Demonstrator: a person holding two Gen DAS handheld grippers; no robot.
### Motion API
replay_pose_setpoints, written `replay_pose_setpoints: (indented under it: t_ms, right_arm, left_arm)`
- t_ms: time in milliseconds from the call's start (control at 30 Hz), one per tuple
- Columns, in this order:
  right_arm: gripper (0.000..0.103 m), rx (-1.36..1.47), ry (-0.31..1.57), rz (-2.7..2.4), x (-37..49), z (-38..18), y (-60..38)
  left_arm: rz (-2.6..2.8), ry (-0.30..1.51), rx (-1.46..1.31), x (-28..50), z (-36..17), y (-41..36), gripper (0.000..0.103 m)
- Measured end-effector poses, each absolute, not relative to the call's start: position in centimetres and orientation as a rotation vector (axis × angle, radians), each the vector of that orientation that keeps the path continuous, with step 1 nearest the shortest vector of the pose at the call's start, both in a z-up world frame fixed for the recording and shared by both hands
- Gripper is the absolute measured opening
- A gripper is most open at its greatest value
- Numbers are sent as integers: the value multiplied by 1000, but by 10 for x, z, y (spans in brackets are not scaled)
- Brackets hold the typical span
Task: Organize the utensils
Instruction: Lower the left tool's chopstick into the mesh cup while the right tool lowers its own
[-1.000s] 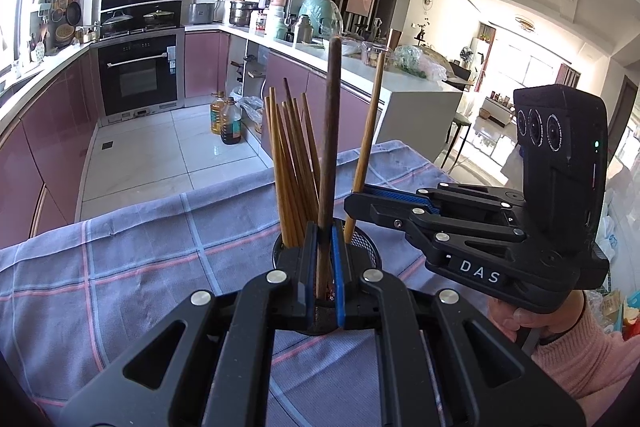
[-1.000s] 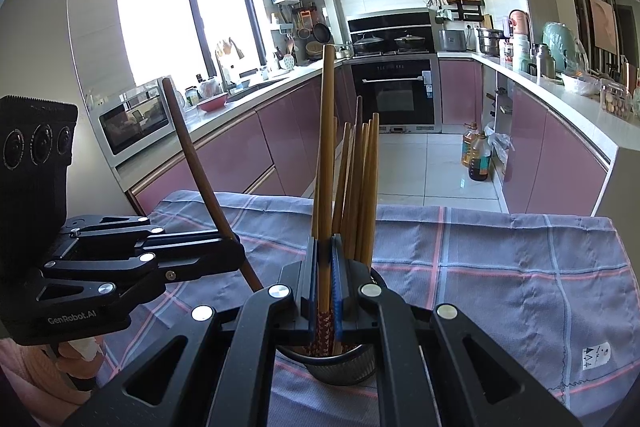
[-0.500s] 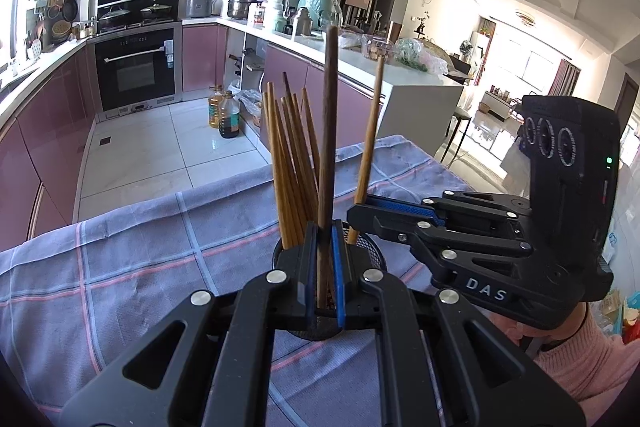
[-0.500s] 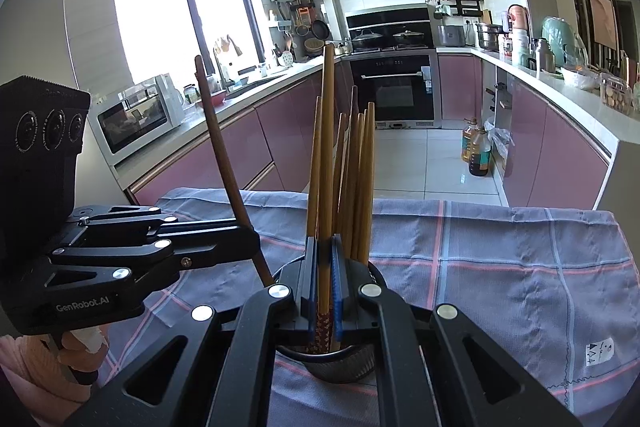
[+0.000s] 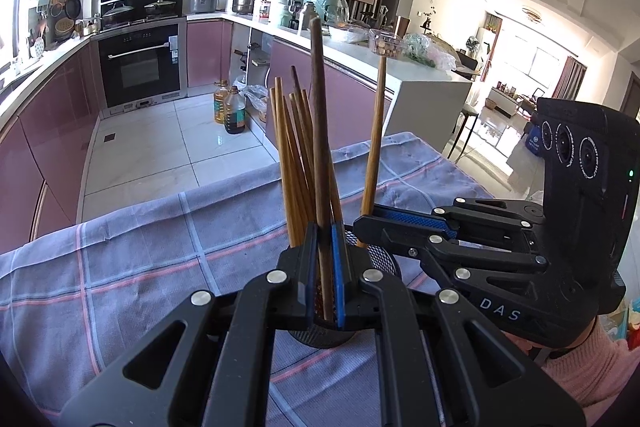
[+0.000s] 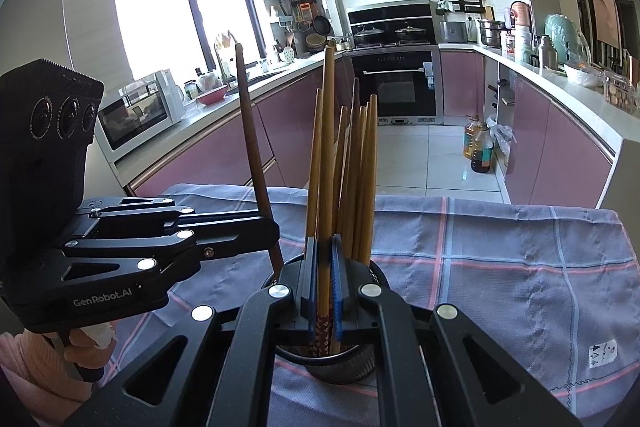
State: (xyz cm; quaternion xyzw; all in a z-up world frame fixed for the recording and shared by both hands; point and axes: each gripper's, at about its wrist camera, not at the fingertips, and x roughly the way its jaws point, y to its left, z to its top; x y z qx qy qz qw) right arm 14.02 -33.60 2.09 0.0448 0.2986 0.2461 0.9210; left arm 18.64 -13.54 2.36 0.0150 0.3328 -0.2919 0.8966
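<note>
Wooden chopsticks: my left gripper (image 5: 325, 259) pinches the dark one (image 5: 318, 115), my right gripper (image 6: 325, 267) a pale one (image 6: 328, 147), both tilted down over the holder (image 6: 340, 363).

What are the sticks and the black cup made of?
The light chopsticks look like bamboo or wood: tan, matte, faint grain. The dark chopstick seems a darker brown wood. The cup looks like black metal mesh, with tiny holes and a shiny rim.

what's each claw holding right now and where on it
Left claw grips a dark brown wooden chopstick near its lower end; right claw grips a light bamboo chopstick low, just above its patterned tip.
</note>
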Motion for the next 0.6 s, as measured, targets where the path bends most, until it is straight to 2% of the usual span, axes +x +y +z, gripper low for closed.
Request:
replay_pose_setpoints:
  t_ms: [600]
  right_arm:
    - [6, 94, 626, 505, 145, 18, -336]
  left_arm:
    - [-589, 691, 46, 191, 20, -143, 8]
